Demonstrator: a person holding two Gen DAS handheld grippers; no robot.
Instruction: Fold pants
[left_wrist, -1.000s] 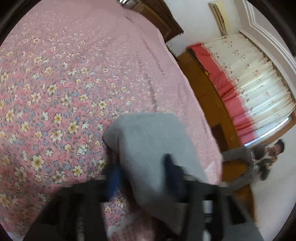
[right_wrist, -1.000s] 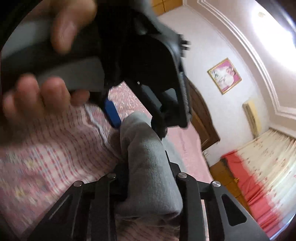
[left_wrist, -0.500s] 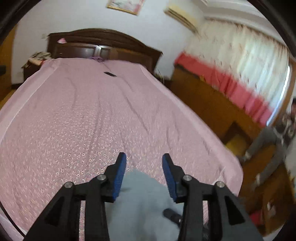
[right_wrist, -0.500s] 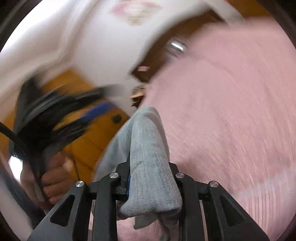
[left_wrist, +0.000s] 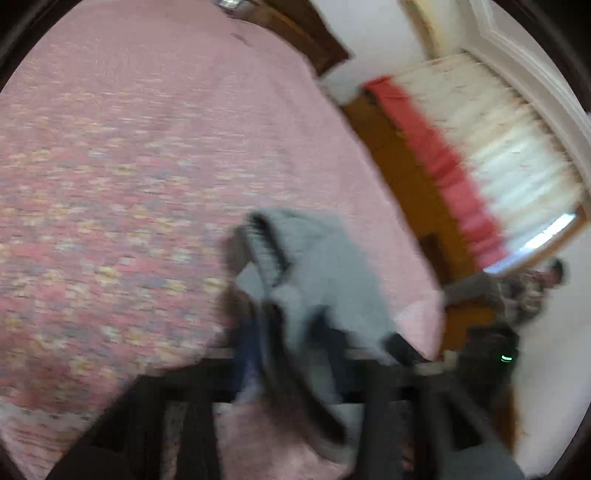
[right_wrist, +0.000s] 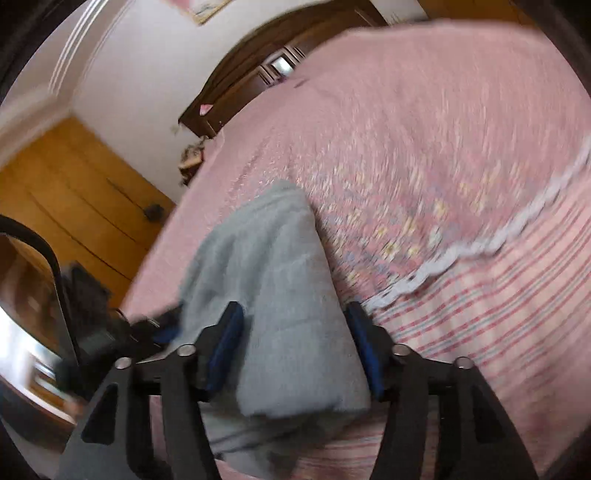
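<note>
Pants (right_wrist: 280, 295), grey and already doubled into a thick bundle, lie at the near edge of a pink flowered bedspread (right_wrist: 424, 129) as two hand-held grippers work the fold; the right gripper (right_wrist: 293, 341) has just been opening and now stands wide, its blue pads (right_wrist: 227, 339) on either side of the bundle with a gap showing on the left side, so it looks to be letting go rather than gripping. Across the bundle, the left gripper (left_wrist: 291, 332) has just been closing, and its jaws appear pinched on a fold of the grey cloth (left_wrist: 317, 266), though blur hides the contact. Done well, this step would mean laying the layers flat and edge to edge before either side releases, then smoothing the top
</note>
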